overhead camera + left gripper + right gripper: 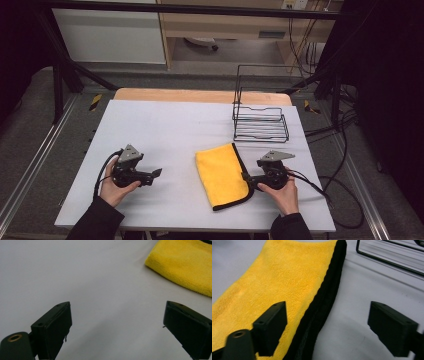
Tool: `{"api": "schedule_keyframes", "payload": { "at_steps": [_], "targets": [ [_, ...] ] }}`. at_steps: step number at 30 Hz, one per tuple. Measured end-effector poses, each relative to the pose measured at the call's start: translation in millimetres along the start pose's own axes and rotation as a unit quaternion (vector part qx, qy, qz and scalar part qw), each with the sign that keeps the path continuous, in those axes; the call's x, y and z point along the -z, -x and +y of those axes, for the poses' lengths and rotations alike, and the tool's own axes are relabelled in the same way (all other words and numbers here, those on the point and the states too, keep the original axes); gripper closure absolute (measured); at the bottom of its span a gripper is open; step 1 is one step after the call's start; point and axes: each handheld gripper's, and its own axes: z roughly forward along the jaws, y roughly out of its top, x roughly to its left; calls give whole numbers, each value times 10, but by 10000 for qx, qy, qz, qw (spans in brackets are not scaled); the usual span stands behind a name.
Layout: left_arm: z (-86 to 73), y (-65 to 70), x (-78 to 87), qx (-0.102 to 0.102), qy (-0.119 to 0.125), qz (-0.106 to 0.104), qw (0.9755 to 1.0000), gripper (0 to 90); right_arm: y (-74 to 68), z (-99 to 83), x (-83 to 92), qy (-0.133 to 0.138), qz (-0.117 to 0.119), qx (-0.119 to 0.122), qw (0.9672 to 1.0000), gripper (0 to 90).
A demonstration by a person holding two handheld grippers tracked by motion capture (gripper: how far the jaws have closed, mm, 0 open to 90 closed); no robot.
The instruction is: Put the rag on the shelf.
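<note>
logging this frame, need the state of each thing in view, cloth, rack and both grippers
yellow cloth: folded, lying flat on the table, black edge toward the right gripper
wire rack: upright, empty, behind the cloth
left gripper: open, nothing between the jaws, apart from the cloth
right gripper: open, at the cloth's black edge, not gripping it

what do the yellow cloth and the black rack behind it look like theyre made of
Yellow cloth: soft fabric, probably microfibre; fuzzy napped pile, matte, with a black stitched edge.
Black rack: thin wire, likely coated or painted metal; slender straight rods, open frame, dull black finish.
</note>
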Motion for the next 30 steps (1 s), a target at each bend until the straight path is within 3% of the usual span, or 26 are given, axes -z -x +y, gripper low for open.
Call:
{"api": "schedule_keyframes", "payload": {
  "at_steps": [12,19,30],
  "targets": [
    [324,273,-301,-180,15,-214,9996,68,34,4,44,32,-33,-84,10000,55],
    [458,353,-446,-83,26,-275,9996,84,28,-6,52,94,-179,-30,9998,26],
    [591,432,-695,145,-75,-140,9998,149,21,-12,47,95,-194,-46,9998,25]
  ]
}}
